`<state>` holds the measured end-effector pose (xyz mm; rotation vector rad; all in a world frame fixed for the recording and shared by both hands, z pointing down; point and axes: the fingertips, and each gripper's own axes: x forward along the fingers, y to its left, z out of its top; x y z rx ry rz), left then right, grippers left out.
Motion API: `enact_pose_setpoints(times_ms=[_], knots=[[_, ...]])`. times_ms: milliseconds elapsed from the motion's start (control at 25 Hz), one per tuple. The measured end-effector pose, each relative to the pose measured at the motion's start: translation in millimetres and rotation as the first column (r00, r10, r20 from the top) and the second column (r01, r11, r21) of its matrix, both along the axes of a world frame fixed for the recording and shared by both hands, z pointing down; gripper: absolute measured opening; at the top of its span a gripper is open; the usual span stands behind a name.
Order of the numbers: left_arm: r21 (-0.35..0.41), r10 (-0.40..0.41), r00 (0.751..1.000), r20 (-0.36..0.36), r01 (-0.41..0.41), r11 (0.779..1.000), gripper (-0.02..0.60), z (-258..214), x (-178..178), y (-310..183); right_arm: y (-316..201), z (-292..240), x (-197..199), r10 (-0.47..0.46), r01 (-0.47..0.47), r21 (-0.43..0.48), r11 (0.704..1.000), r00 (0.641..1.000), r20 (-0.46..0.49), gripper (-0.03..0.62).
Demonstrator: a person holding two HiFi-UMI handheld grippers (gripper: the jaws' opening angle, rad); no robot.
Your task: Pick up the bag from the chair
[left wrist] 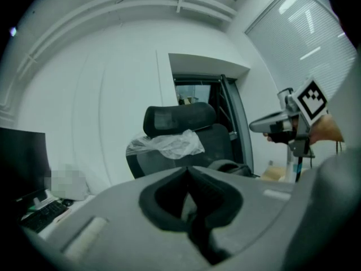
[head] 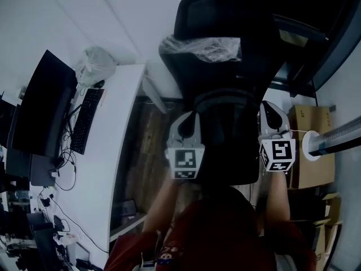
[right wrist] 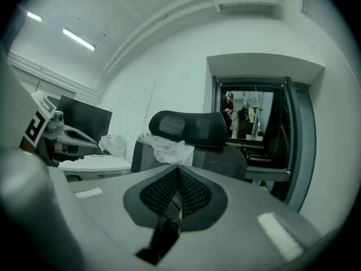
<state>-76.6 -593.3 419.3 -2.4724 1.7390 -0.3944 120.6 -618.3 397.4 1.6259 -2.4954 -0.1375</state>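
Observation:
A black office chair (head: 225,21) stands straight ahead, with clear plastic wrap (head: 203,48) draped over its backrest. A dark bag (head: 225,129) sits on the seat, and its rounded top (left wrist: 228,166) shows in the left gripper view. My left gripper (head: 190,114) hovers at the bag's left side and my right gripper (head: 266,106) at its right side, both pointing toward the backrest. Neither visibly touches the bag. The left gripper (left wrist: 189,168) is shut with nothing between its jaws. The right gripper (right wrist: 177,167) is likewise shut and empty. The bag is hidden in the right gripper view.
A white desk (head: 121,129) runs along the left with a monitor (head: 42,103), a keyboard (head: 86,120) and a plastic bag (head: 97,64). Cardboard boxes (head: 310,151) and a white roll (head: 333,140) stand at the right. Behind the chair there is a doorway (right wrist: 254,123).

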Motion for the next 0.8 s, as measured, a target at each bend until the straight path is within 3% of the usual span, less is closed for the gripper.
enact_pose_setpoints(times_ms=[80, 120, 200, 560, 680, 800], knots=[[-0.022, 0.013, 1.000, 0.019, -0.012, 1.000, 0.004, 10.4, 4.9, -10.0, -9.1, 8.1, 1.5, -0.012, 0.011, -0.012, 1.000, 1.000, -0.023, 0.003], [-0.033, 0.018, 0.999, 0.029, -0.017, 0.999, 0.055, 16.2, 7.1, -14.5, -13.3, 12.8, 2.4, -0.019, 0.018, -0.023, 1.000, 0.999, -0.027, 0.020], [-0.059, 0.026, 0.999, 0.043, -0.023, 0.998, 0.081, 28.3, 9.9, -22.1, -20.2, 24.6, 0.8, -0.050, 0.049, -0.057, 0.997, 0.998, -0.026, 0.060], [-0.146, 0.064, 0.995, 0.080, -0.052, 0.988, 0.323, 77.9, 16.2, -56.3, -43.0, 78.9, -12.3, -0.213, 0.204, -0.175, 0.963, 0.977, -0.032, 0.279], [-0.180, 0.079, 0.993, 0.082, -0.063, 0.982, 0.362, 94.7, 19.3, -70.4, -53.3, 102.0, -19.0, -0.252, 0.235, -0.227, 0.945, 0.966, -0.049, 0.343], [-0.216, 0.090, 0.994, 0.068, -0.074, 0.974, 0.404, 110.0, 21.9, -83.0, -65.3, 120.1, -23.0, -0.273, 0.250, -0.271, 0.929, 0.961, -0.050, 0.366]])
